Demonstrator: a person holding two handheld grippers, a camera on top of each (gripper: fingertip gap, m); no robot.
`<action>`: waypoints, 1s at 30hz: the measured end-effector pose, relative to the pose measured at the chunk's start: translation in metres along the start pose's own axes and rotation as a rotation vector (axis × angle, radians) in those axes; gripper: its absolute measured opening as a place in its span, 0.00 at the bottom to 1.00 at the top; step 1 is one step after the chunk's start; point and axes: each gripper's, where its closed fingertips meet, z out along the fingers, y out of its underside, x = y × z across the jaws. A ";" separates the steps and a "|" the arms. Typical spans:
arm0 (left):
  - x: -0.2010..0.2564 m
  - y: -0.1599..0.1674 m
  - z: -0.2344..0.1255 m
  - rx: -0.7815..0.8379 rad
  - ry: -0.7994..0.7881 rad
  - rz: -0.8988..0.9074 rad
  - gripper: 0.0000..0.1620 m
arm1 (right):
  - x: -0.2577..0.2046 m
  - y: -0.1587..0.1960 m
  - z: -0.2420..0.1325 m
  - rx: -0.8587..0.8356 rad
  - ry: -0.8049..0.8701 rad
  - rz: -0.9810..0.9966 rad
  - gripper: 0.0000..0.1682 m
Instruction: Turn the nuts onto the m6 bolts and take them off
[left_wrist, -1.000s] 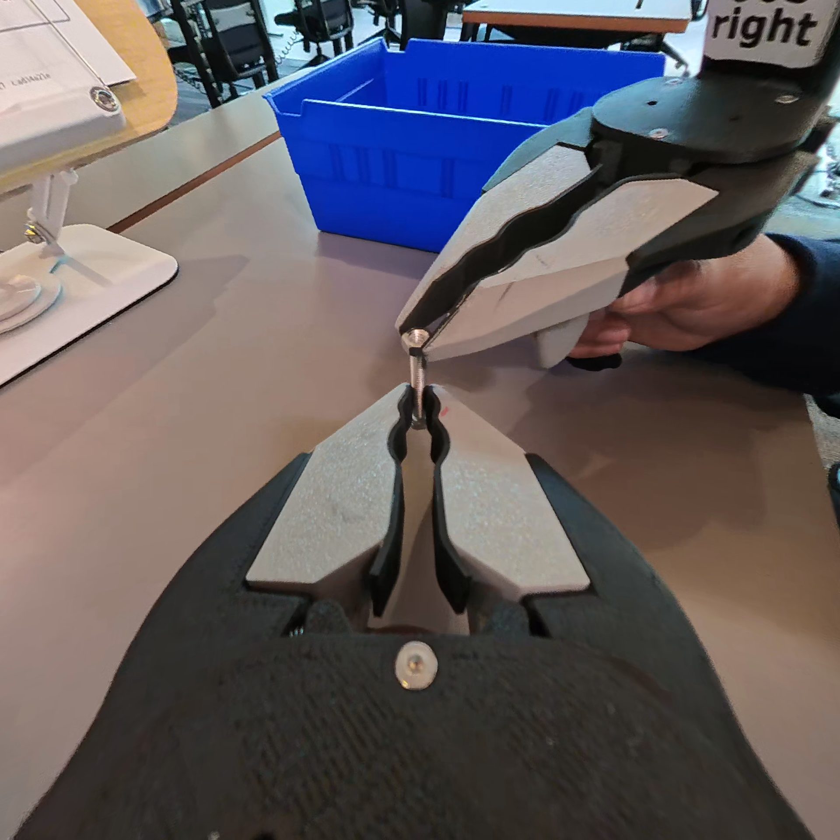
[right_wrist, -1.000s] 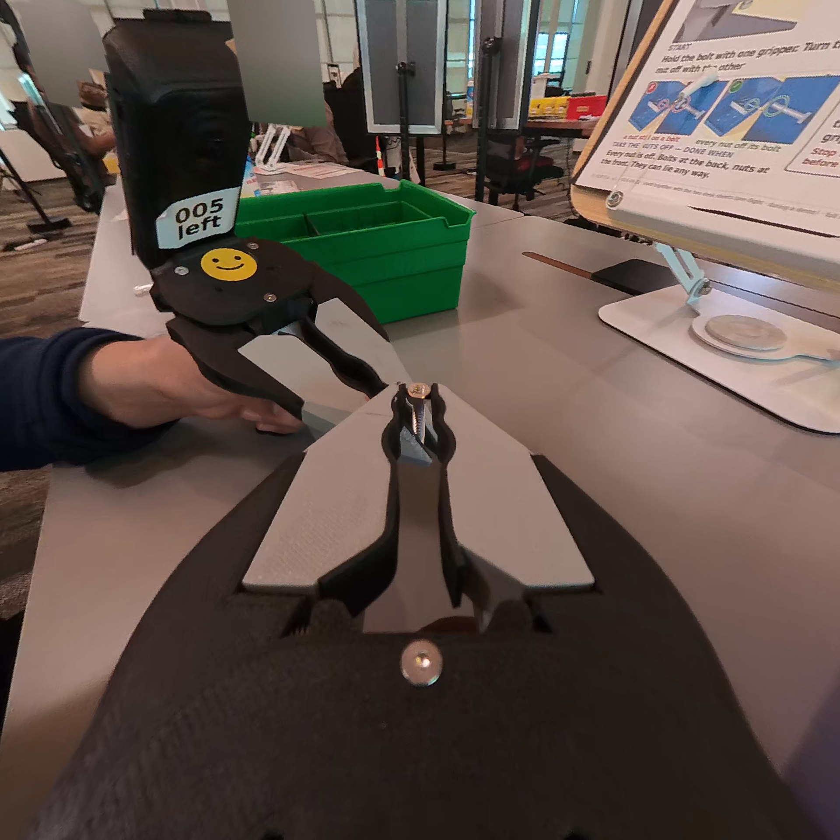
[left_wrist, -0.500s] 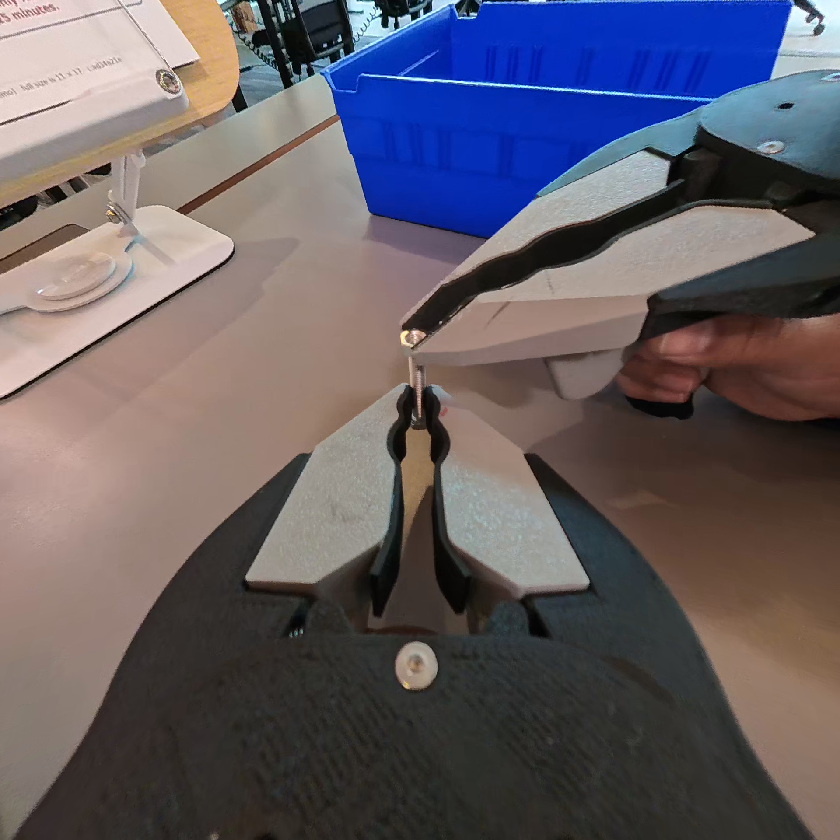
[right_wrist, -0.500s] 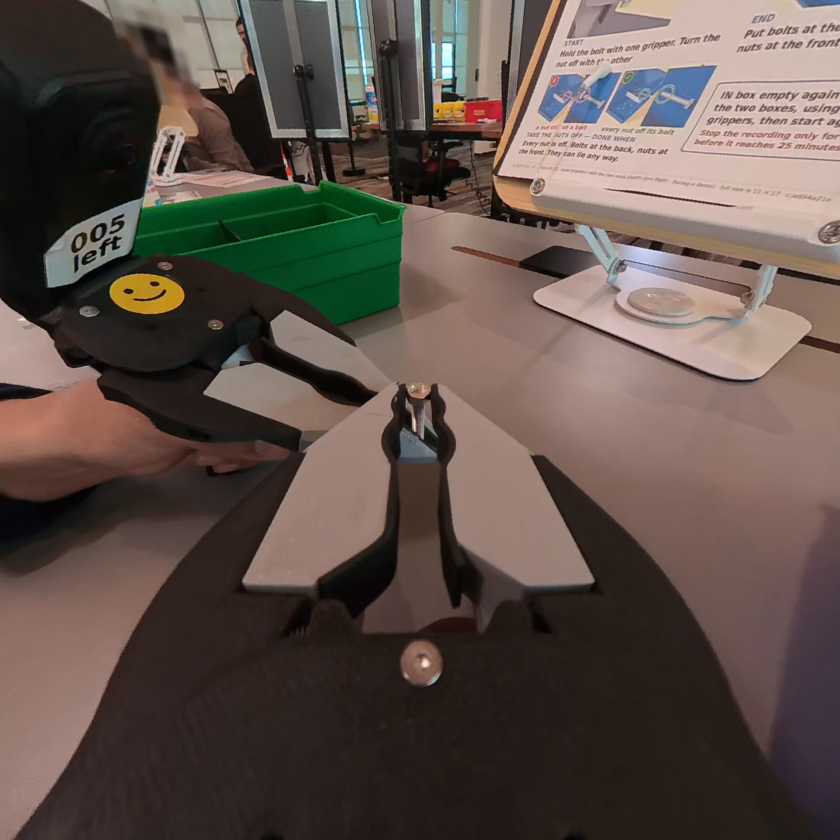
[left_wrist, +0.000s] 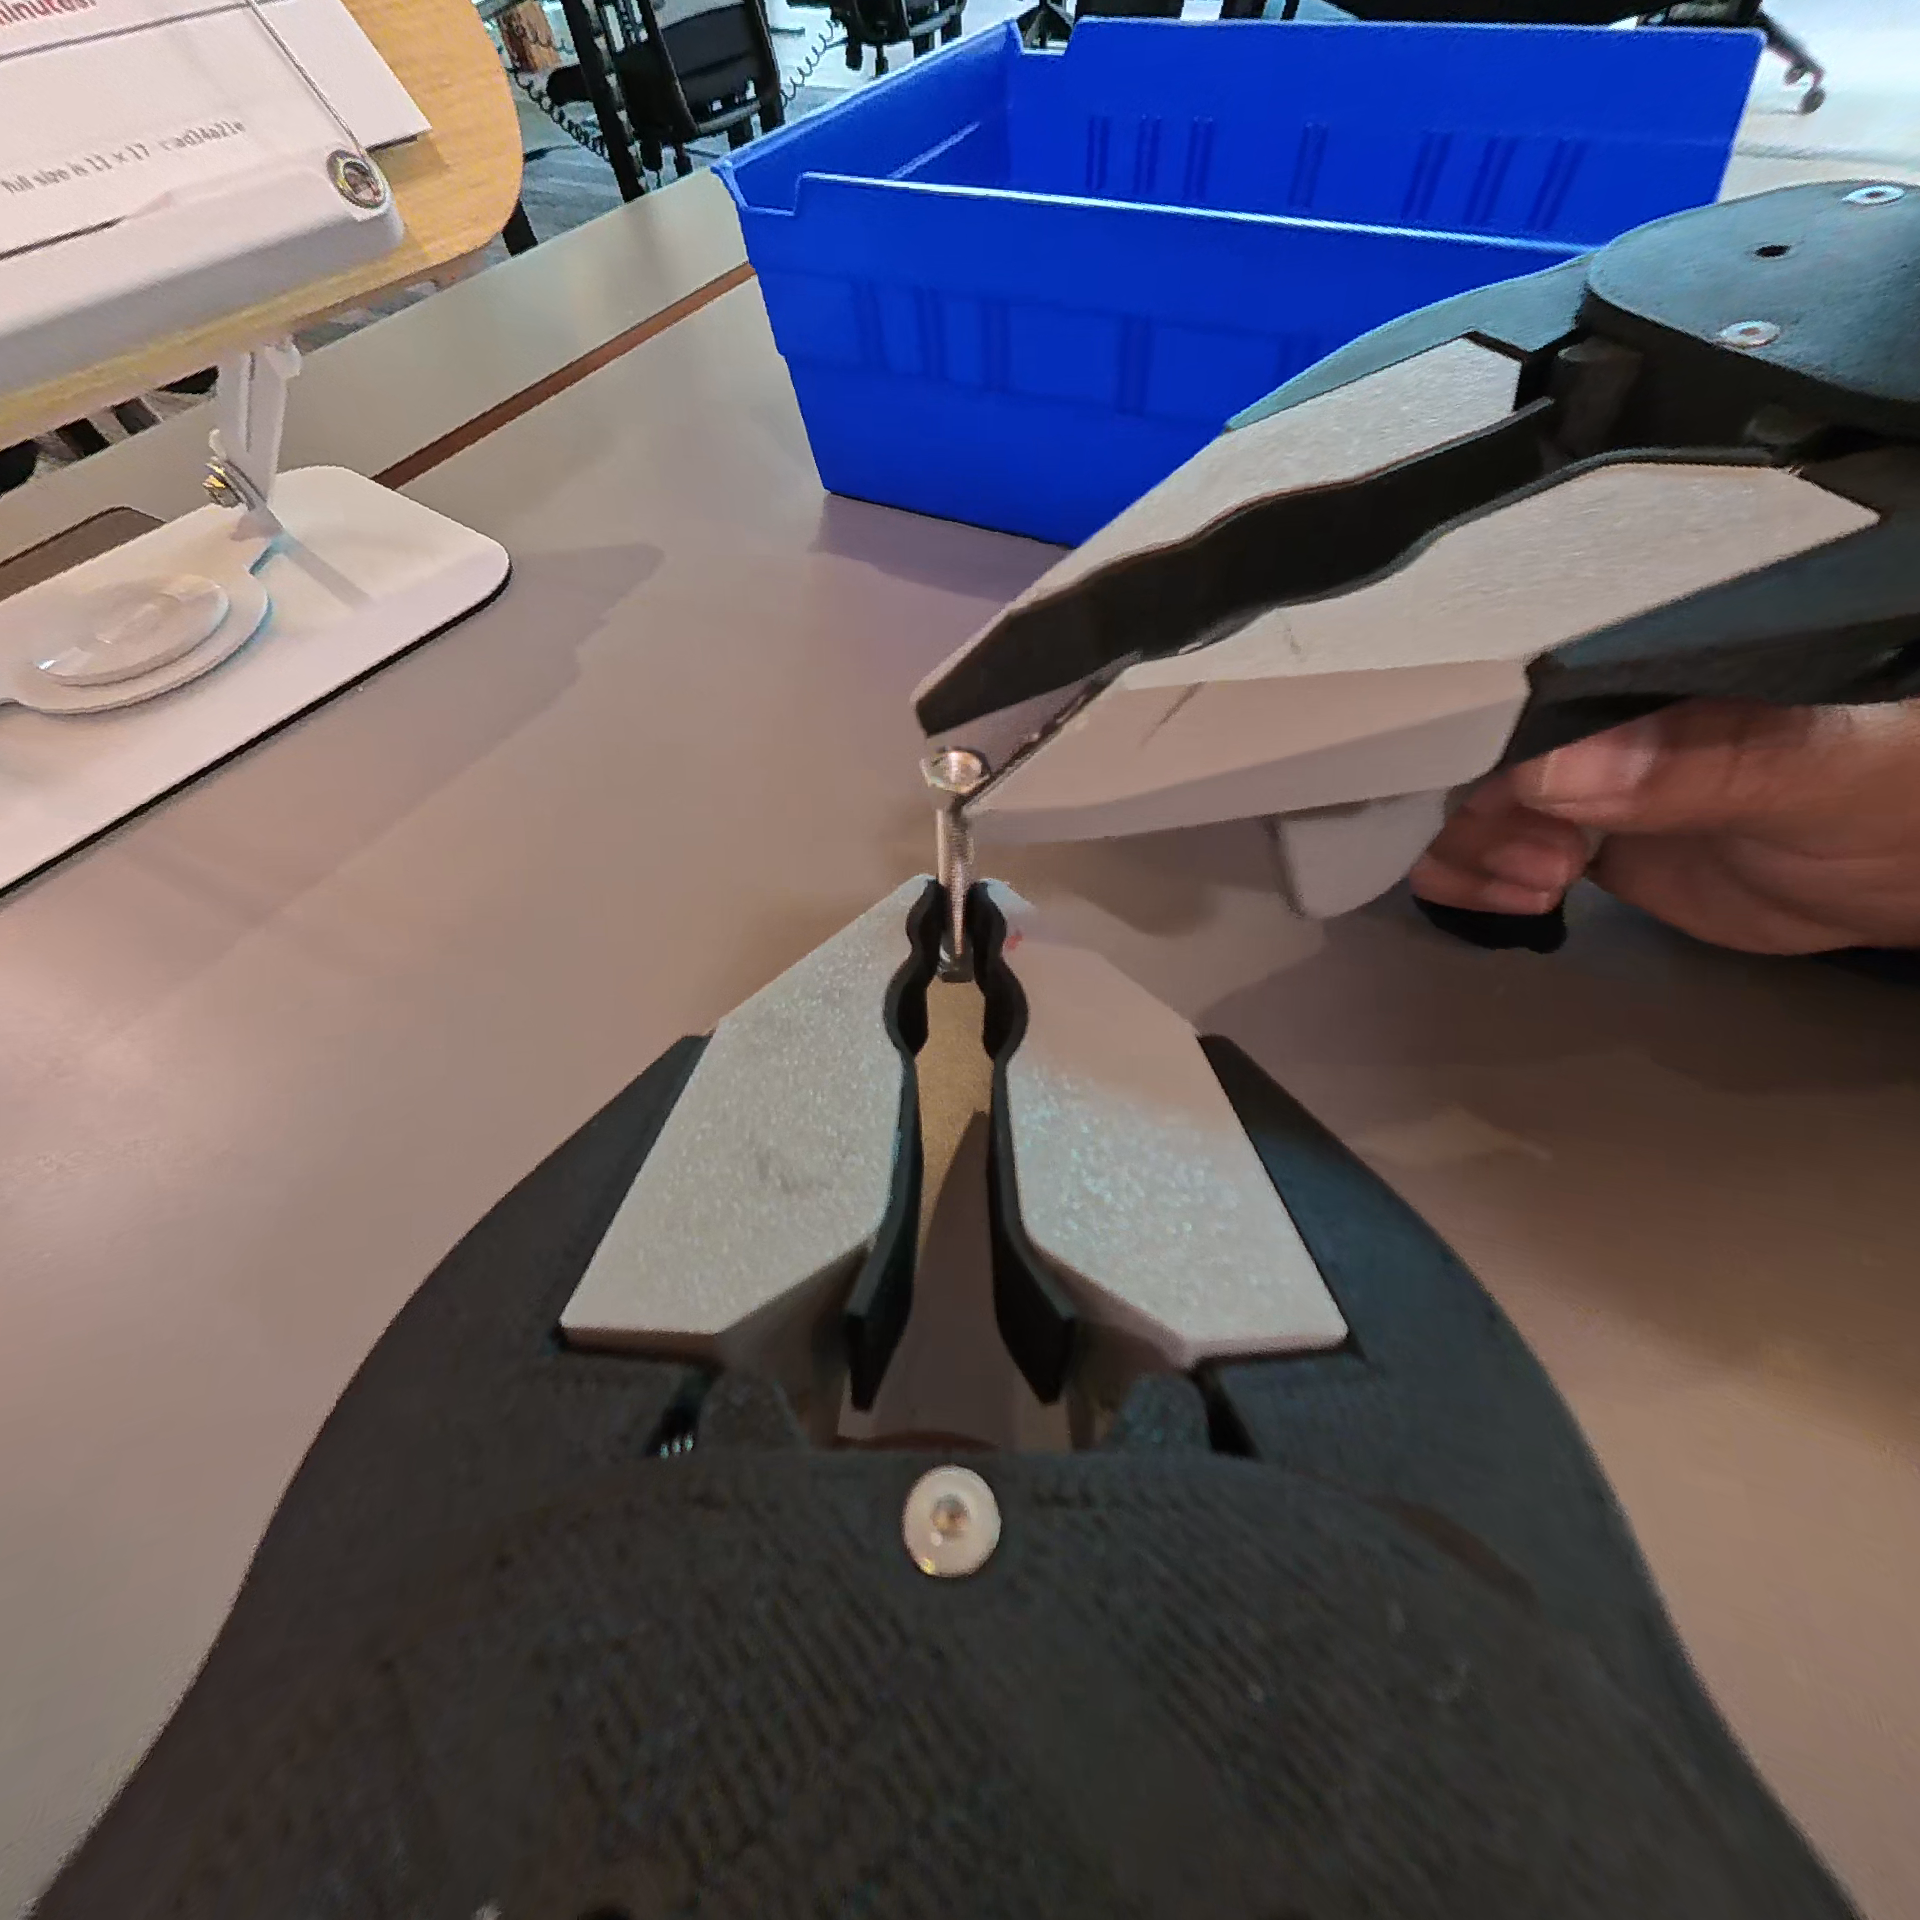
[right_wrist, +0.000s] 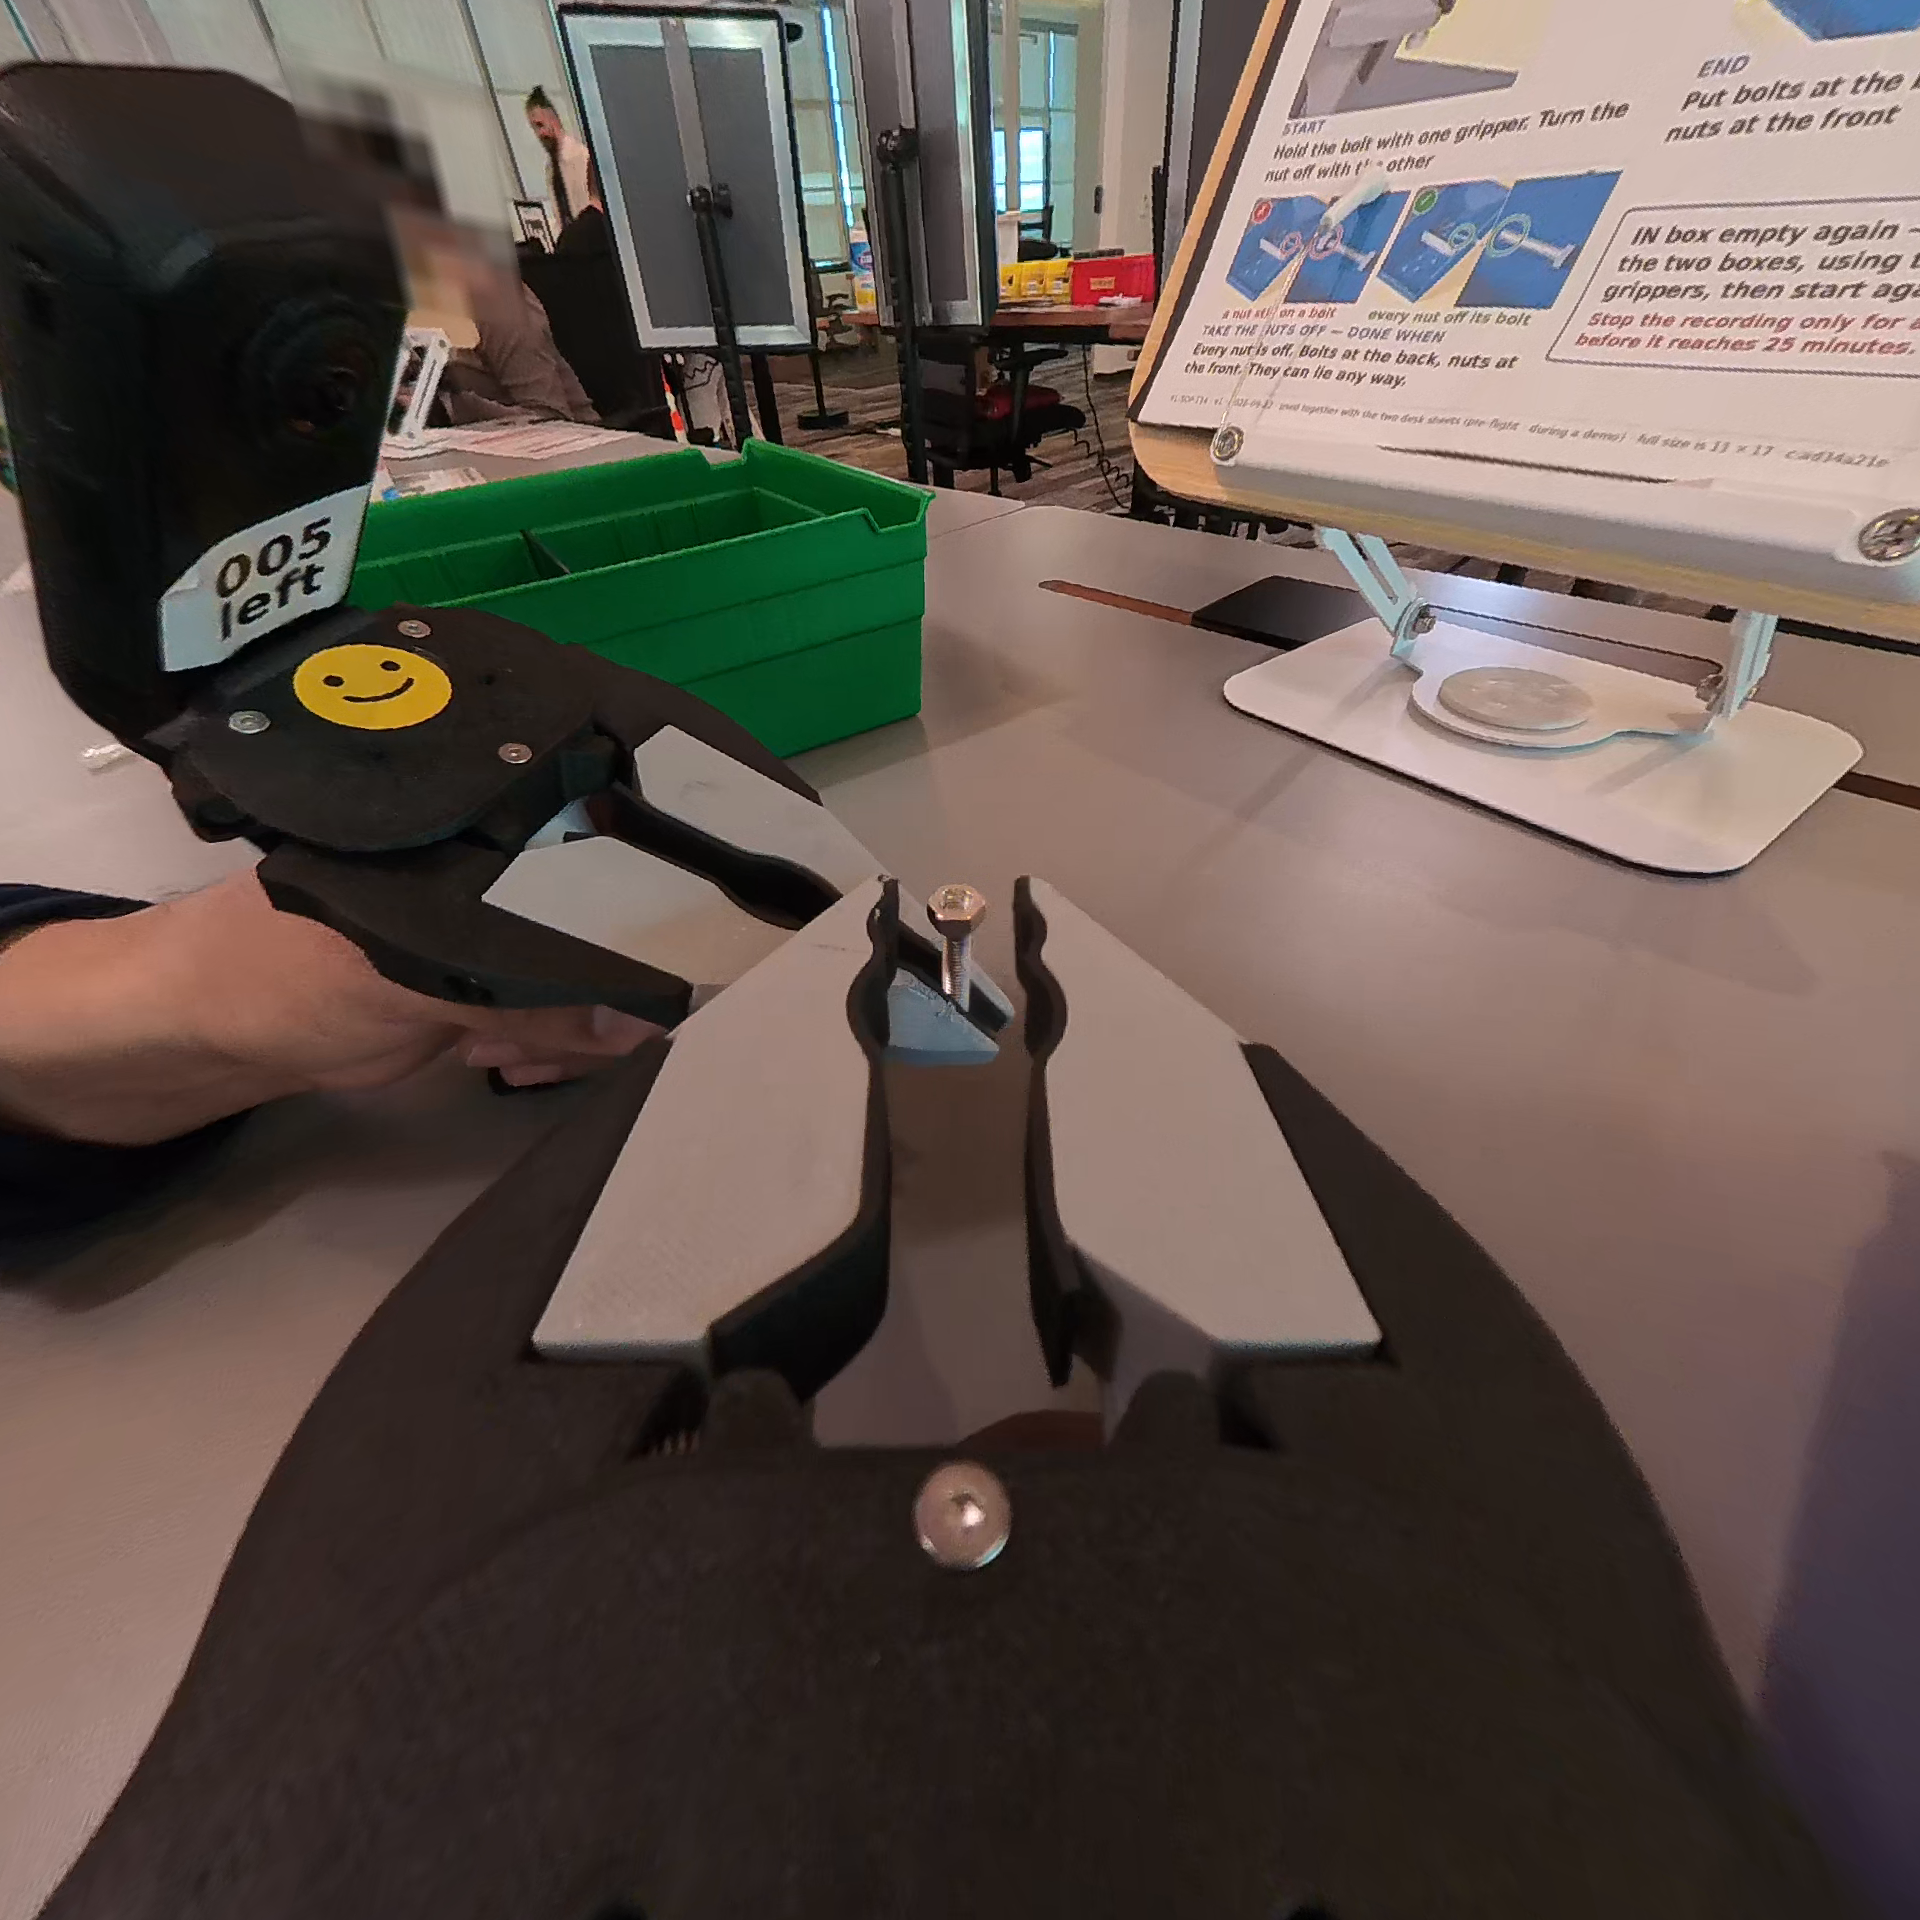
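Steel bolt (left_wrist: 953, 871) upright, left hand-held gripper (left_wrist: 954, 940) clamping

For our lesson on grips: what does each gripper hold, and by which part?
The left gripper pinches the bolt by its lower end. The right gripper is open and holds nothing.

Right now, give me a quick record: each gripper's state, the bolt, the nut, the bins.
left gripper: shut on bolt, near its lower end
right gripper: open, fingertips either side of nut, not clamping
bolt: upright
nut: on bolt's top end
blue bin: on table, beyond the right gripper
green bin: on table, beyond the left gripper
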 end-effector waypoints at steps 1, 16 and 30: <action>0.000 -0.001 0.000 0.006 0.004 -0.001 0.02 | 0.001 -0.002 -0.002 0.008 -0.002 -0.006 0.12; 0.014 -0.007 -0.006 0.061 0.133 -0.016 0.02 | -0.012 -0.008 -0.016 0.028 -0.198 -0.002 0.17; 0.012 -0.006 -0.005 0.050 0.134 -0.036 0.02 | -0.018 -0.005 -0.016 0.013 -0.225 0.011 0.15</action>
